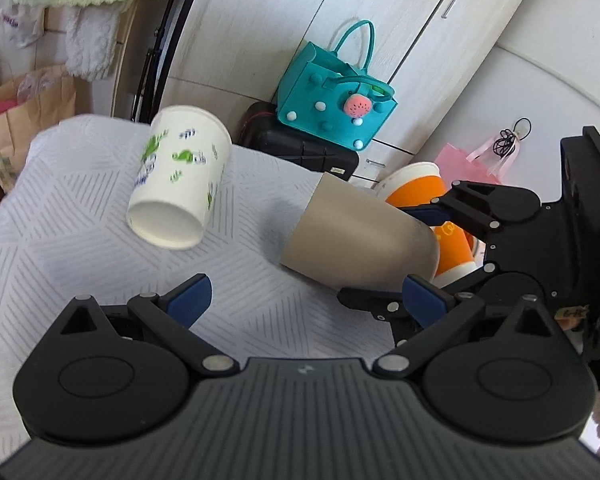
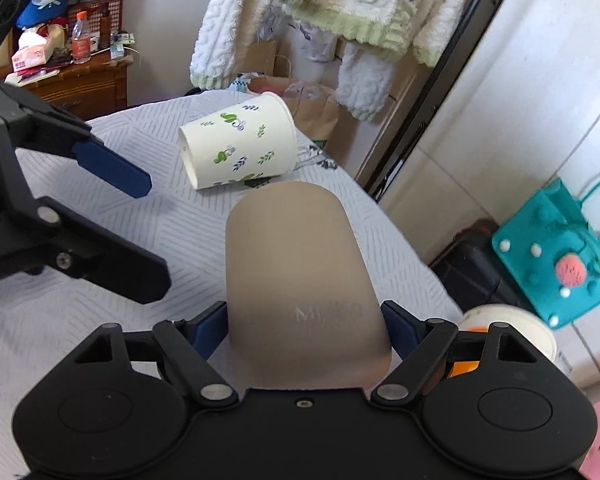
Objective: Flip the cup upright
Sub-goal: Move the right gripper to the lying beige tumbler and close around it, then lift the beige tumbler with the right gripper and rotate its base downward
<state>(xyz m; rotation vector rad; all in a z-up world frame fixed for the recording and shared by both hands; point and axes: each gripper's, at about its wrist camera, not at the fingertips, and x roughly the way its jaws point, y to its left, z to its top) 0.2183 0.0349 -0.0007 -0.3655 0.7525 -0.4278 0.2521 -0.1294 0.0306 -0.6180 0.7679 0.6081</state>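
The right hand-held gripper [image 2: 304, 328] is clamped on the tan cup [image 2: 300, 280], which lies on its side over the table [image 2: 80, 340], long axis straight ahead. The left hand-held gripper [image 1: 304, 300] hangs wide open and empty, further off.

The tan cup [image 2: 300, 280] sits between the right gripper [image 2: 304, 330] fingers, above the counter [image 2: 100, 320]. The printed cup [image 2: 238, 144] lies on its side farther away.
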